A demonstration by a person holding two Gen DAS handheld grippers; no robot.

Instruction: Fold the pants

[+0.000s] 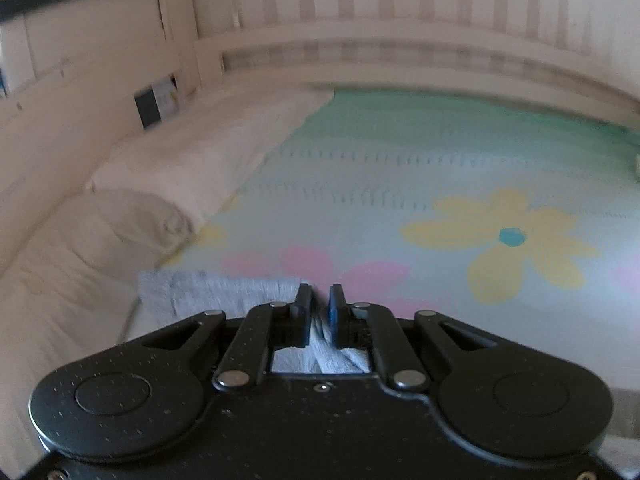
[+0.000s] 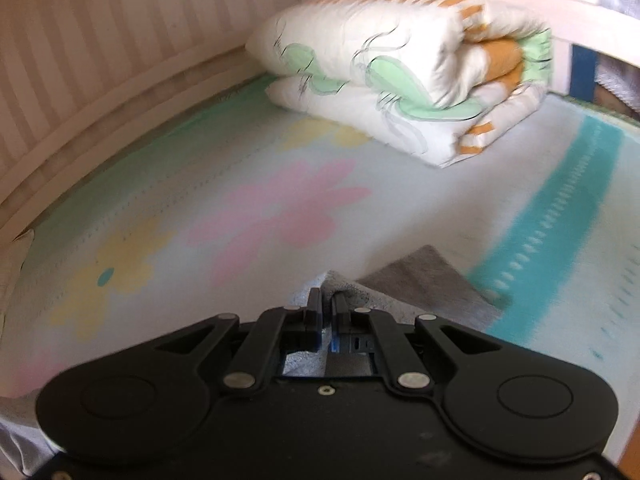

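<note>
Grey pants [image 1: 192,294] lie on a flowered bed sheet [image 1: 400,184]. In the left wrist view my left gripper [image 1: 320,300] is shut on a bunched fold of the grey cloth, which runs between the pads and down behind them. The pants' edge spreads to the left of the fingers. In the right wrist view my right gripper [image 2: 327,304] is shut on another part of the grey pants [image 2: 424,280], a corner of which lies flat on the sheet just right of the fingertips. Most of the garment is hidden under both gripper bodies.
White pillows [image 1: 132,216] lie along the left side by a pale bed rail [image 1: 80,92]. A folded quilt [image 2: 408,76] with green and orange print sits at the far end of the bed. A striped wall [image 2: 120,40] and a low rail border the sheet.
</note>
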